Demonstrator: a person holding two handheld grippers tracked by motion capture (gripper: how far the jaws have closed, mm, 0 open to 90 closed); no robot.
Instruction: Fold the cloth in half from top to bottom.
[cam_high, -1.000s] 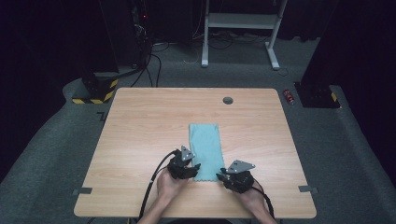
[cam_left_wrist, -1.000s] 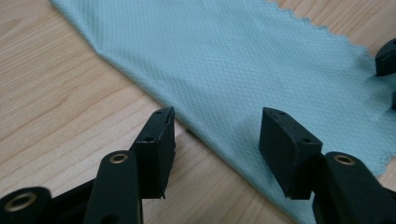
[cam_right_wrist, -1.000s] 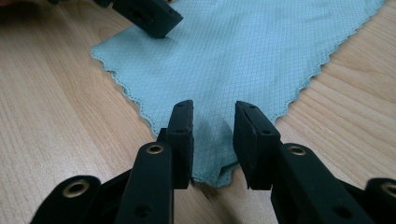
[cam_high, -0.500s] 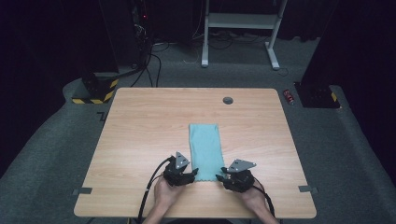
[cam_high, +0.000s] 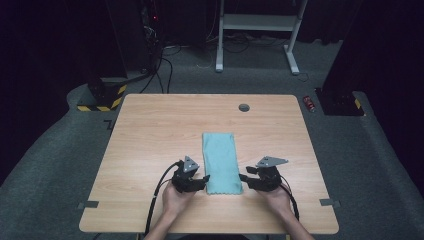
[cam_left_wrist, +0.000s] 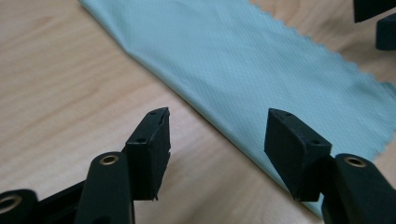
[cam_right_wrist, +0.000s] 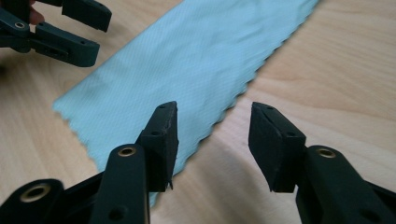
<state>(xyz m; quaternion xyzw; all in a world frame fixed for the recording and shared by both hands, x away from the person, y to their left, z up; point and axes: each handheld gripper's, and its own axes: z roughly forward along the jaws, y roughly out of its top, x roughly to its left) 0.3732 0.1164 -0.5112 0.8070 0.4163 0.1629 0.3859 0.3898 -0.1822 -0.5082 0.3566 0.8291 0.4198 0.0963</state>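
Folded teal cloth (cam_high: 221, 162) flat – long axis running away from person; both claws wide, empty.

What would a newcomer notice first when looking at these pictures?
First, the light blue cloth, folded into a long strip, lying flat on the middle of the wooden table. Next, the two black grippers at its near end: the left gripper by its left edge and the right gripper by its right edge, both with jaws open and holding nothing.

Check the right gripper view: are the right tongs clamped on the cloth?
No, the right tongs stand open over the cloth's zigzag edge, pressing nothing.
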